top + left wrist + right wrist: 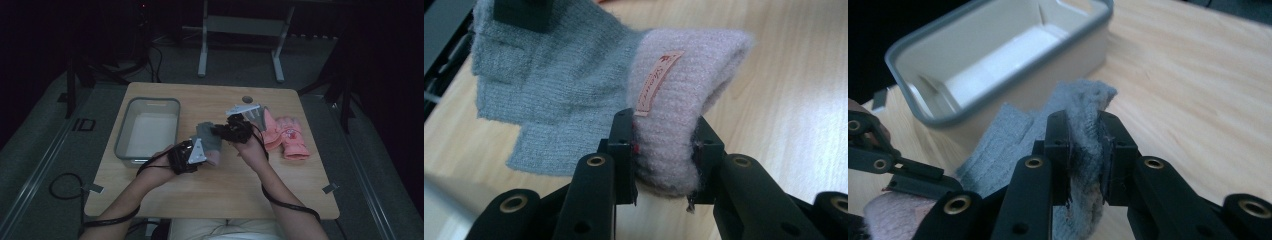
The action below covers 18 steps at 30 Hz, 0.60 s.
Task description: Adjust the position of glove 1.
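Black jaws of the left gripper [663,165] clamp the pink cuff of a grey knit glove [574,95], near the table's middle; the right gripper [1087,155] pinches the glove's grey finger end. Held between the two, the glove hangs just above the wooden table [225,185], right of the grey bin [147,131]. To do this well, I judge both grips should stay firm and level while the glove travels left over the bin's rim, then both let go together. Count: one grey glove in hand, two pink gloves [287,136] lying at the right, one bin.
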### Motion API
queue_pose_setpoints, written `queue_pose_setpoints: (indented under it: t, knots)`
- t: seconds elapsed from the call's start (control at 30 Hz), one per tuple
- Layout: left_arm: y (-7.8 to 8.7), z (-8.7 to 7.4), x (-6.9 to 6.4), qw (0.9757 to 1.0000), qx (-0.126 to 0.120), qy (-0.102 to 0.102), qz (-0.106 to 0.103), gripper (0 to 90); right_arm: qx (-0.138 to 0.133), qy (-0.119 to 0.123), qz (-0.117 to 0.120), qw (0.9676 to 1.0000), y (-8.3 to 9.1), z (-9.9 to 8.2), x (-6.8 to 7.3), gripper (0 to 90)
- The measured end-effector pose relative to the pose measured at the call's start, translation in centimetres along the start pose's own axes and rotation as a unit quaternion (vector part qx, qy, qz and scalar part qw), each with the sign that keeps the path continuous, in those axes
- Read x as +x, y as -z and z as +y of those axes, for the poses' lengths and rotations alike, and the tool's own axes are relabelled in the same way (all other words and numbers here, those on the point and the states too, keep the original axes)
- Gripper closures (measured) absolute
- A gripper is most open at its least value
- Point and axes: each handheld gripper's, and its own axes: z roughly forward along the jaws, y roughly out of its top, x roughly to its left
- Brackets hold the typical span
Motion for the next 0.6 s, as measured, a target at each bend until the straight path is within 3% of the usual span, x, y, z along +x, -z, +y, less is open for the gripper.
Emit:
queue_pose_setpoints:
  t: [0.33, 0.6]
  knots:
    - [3.8, -1.7, 3.5, 0.9997, 0.005, 0.011, 0.021, 69.9, -0.024, 0.017, 0.013, 0.9995, -1.6, 4.5, 2.1, 77.3]
    - [5.8, -4.0, 4.9, 0.9984, 0.029, 0.021, 0.044, 69.9, -0.023, 0.026, 0.029, 0.9990, -4.6, 7.1, 4.1, 77.4]
